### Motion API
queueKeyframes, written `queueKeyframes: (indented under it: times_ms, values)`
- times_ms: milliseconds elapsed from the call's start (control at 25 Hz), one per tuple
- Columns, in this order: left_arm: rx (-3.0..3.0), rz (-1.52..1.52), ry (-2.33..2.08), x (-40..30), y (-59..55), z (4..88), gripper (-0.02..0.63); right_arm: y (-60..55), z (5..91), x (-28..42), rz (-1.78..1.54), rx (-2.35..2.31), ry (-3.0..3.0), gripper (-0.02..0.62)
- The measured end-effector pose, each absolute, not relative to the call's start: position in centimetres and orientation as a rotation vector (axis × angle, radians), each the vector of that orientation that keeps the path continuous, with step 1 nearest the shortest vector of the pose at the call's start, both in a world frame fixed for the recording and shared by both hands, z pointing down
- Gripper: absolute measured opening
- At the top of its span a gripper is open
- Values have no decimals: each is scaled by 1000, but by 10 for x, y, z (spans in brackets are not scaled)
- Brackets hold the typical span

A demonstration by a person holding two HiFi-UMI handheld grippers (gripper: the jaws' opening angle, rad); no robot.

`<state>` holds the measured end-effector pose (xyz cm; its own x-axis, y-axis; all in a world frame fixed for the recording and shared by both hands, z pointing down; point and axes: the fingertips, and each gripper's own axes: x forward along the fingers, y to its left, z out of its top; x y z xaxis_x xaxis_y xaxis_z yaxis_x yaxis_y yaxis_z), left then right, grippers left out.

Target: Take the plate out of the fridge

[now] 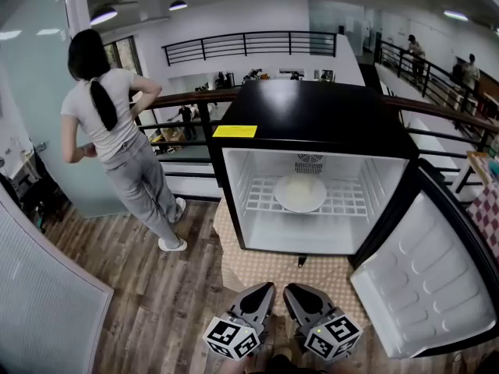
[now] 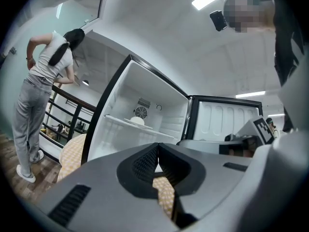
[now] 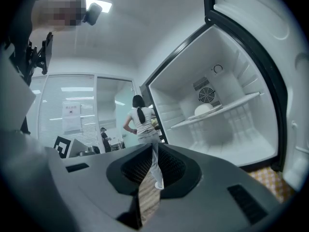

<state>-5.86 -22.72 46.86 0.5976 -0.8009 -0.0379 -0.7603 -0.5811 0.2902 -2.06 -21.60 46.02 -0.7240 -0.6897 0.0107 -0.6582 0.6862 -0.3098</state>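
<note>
A small black fridge (image 1: 312,117) stands open, its door (image 1: 427,280) swung out to the right. On the wire shelf (image 1: 351,202) inside rests a white plate (image 1: 300,192), also visible as the plate (image 2: 136,121) in the left gripper view and the plate (image 3: 204,110) in the right gripper view. My left gripper (image 1: 262,291) and right gripper (image 1: 293,293) hang side by side low in front of the fridge, well short of its opening. The left gripper (image 2: 157,153) and right gripper (image 3: 154,154) both have their jaws pressed together with nothing between them.
The fridge sits on a yellow patterned mat (image 1: 269,269) over a wood floor (image 1: 148,294). A person (image 1: 117,123) stands to the left, facing away, by a railing (image 1: 195,100). A glass partition (image 1: 39,302) runs along the left.
</note>
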Motion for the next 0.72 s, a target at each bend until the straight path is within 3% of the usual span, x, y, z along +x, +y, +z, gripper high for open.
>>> queueKeyframes:
  times_ms: [720]
  values:
    - [2618, -240, -1253, -39, -283, 462, 9, -270, 455, -11, -433, -1113, 2780, 54]
